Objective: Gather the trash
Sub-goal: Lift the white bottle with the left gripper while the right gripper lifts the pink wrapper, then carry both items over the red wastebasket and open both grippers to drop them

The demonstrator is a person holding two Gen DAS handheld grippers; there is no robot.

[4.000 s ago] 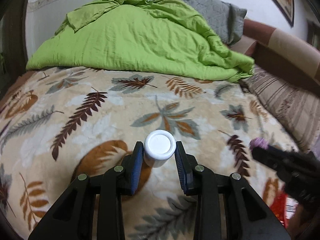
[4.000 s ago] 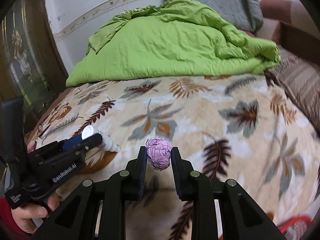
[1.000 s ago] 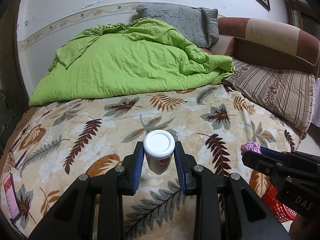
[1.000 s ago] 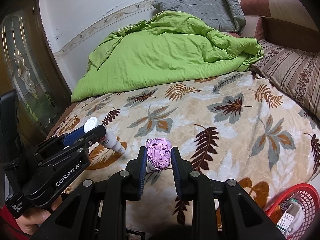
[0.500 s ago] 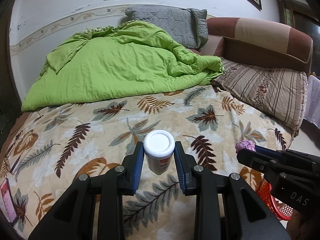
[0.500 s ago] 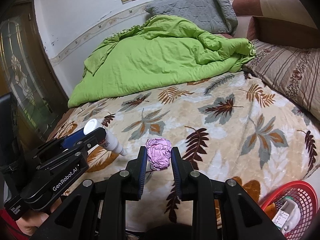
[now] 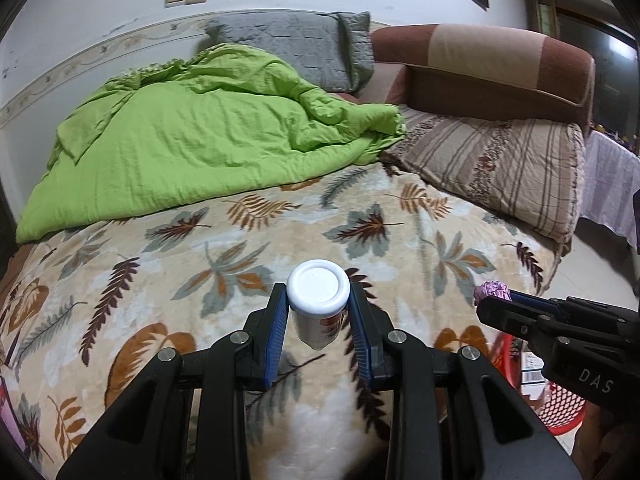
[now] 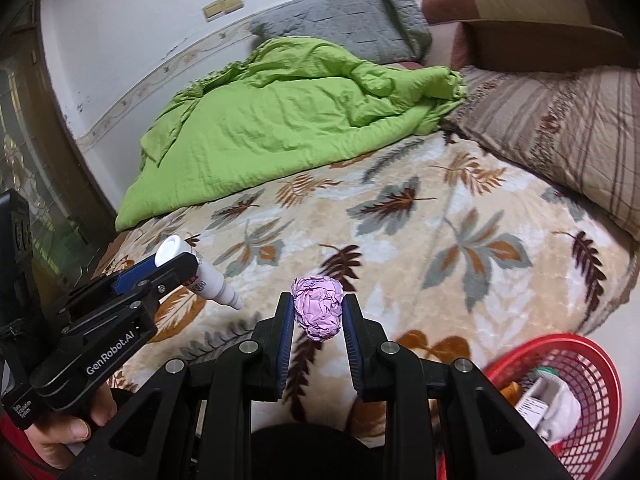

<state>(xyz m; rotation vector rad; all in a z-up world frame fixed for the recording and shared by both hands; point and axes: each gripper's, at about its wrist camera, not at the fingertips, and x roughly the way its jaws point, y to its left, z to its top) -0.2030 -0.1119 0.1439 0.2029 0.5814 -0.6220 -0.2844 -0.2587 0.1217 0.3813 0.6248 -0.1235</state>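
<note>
Both grippers hang loaded above the near edge of the leaf-patterned bedspread (image 7: 248,248). The left gripper (image 7: 318,312) is clamped on a small white plastic bottle (image 7: 318,304), its flat base toward the camera and its long axis running down and away, neck tip pointing at the bed as the right wrist view shows (image 8: 200,276). The right gripper (image 8: 318,316) is clamped on a crumpled ball of purple paper (image 8: 319,312). The red mesh basket (image 8: 600,364) sits on the floor off the bed's near corner, already holding some packaging; it lies below and to the right of the right gripper, and farther right again from the left one. So the right hand is the nearer of the two, and the paper ball looks likeliest to drop first, with the bottle having to cross over behind it.
</note>
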